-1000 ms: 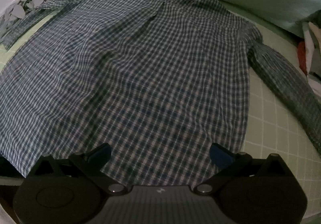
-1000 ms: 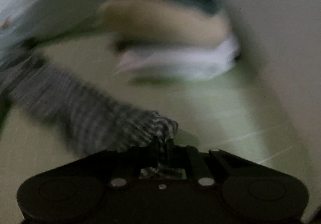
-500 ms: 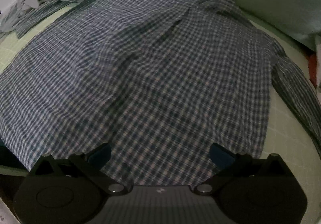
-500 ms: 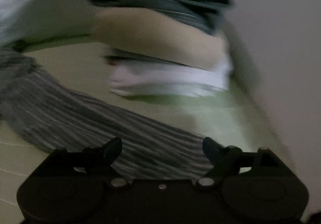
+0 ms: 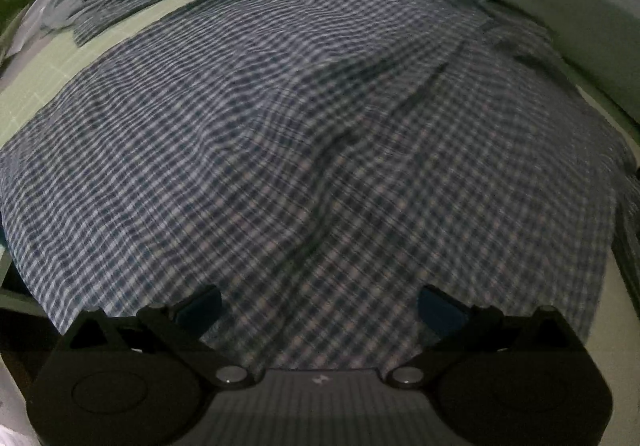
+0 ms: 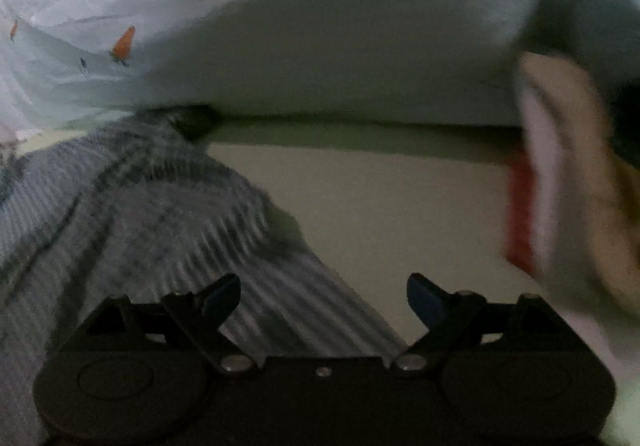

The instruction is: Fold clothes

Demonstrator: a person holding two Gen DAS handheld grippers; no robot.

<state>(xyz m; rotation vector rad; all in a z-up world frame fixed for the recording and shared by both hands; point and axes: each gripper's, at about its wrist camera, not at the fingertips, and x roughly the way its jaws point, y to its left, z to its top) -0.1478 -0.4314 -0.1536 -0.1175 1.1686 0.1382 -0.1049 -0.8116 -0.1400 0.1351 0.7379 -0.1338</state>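
**Shirt laid flat, both grippers empty**

We see the bed (image 5: 28, 86) first — a pale green gridded sheet with a light quilt (image 6: 320, 26) bunched along its far edge. Spread across it is the checked shirt (image 5: 320, 134), lying flat with a few soft creases; one sleeve (image 5: 132, 2) runs off at the far left. In the right view, blurred, another sleeve (image 6: 152, 214) lies on the sheet, and a stack of folded clothes (image 6: 568, 174) sits at the right edge. Our left gripper (image 5: 319, 306) hovers over the hem, fingers wide, nothing between them. Our right gripper (image 6: 323, 296) is spread wide too — above the sleeve, not pinching it.
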